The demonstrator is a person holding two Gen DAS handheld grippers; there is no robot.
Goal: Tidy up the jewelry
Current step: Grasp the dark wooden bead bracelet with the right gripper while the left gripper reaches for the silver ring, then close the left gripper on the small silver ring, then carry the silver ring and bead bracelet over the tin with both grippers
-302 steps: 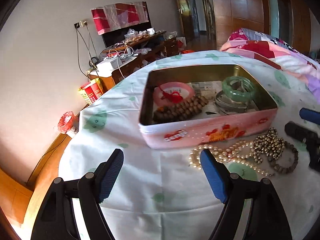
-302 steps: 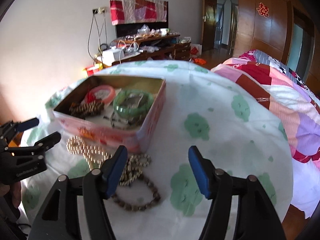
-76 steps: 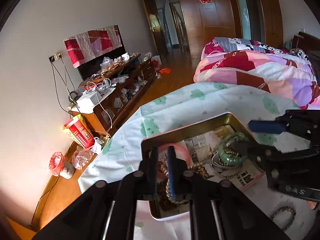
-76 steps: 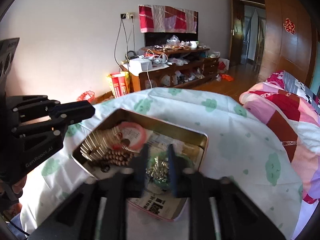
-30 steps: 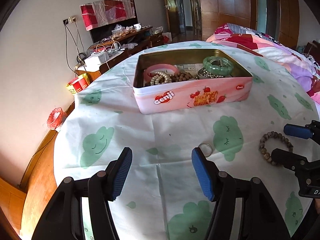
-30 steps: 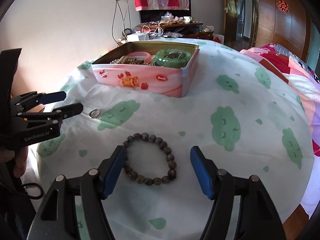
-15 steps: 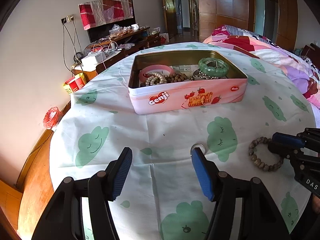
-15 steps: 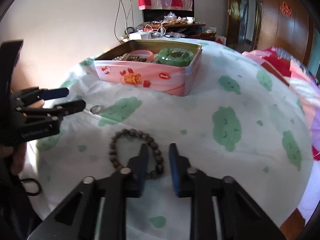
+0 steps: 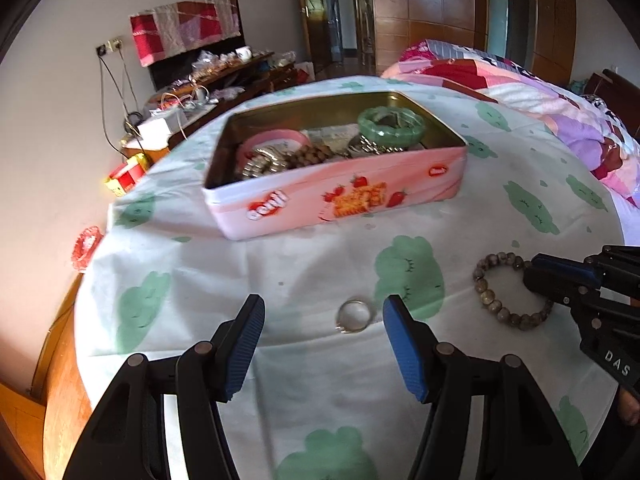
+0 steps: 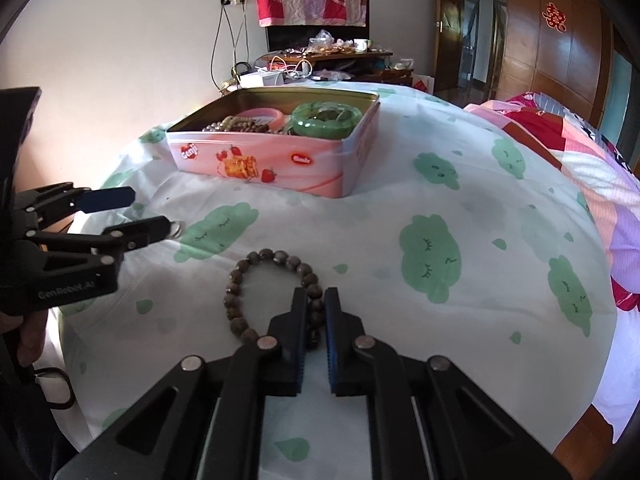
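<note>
Bedroom clutter, a quilted bed and wooden doors are seen behind a round worktop [image 9: 312, 384] covered by a white cloth with green cloud prints. From the left wrist view, a pink biscuit tin [image 9: 340, 196] is seen toward the far edge of the worktop, already holding a green bangle [image 9: 390, 126], a pink bangle and beaded strings. A small metal ring [image 9: 353, 316] lies flat on the cloth toward the near edge, framed between the jaws of the left gripper [image 9: 322, 350], which stand apart and have just been narrowing, with no pad yet on the ring. For a clean pick, the jaws should be lowered squarely so that the ring is caught across its rim and the cloth is not pinched. At the right edge, the right gripper [image 9: 560, 276] is seen on a brown bead bracelet [image 9: 508, 292]. From the right wrist view, the right gripper [image 10: 316, 300] has its jaws drawn together and clamped on the near side of the bead bracelet [image 10: 256, 276], which otherwise still rests on the cloth near the front edge. Only a bead or two is held, so a slow, straight lift is advised, letting the loop hang free before it is carried over the tin [image 10: 280, 160]. The left gripper [image 10: 148, 216] is seen at the left edge, with the ring [image 10: 176, 229] just beside its lower finger.
</note>
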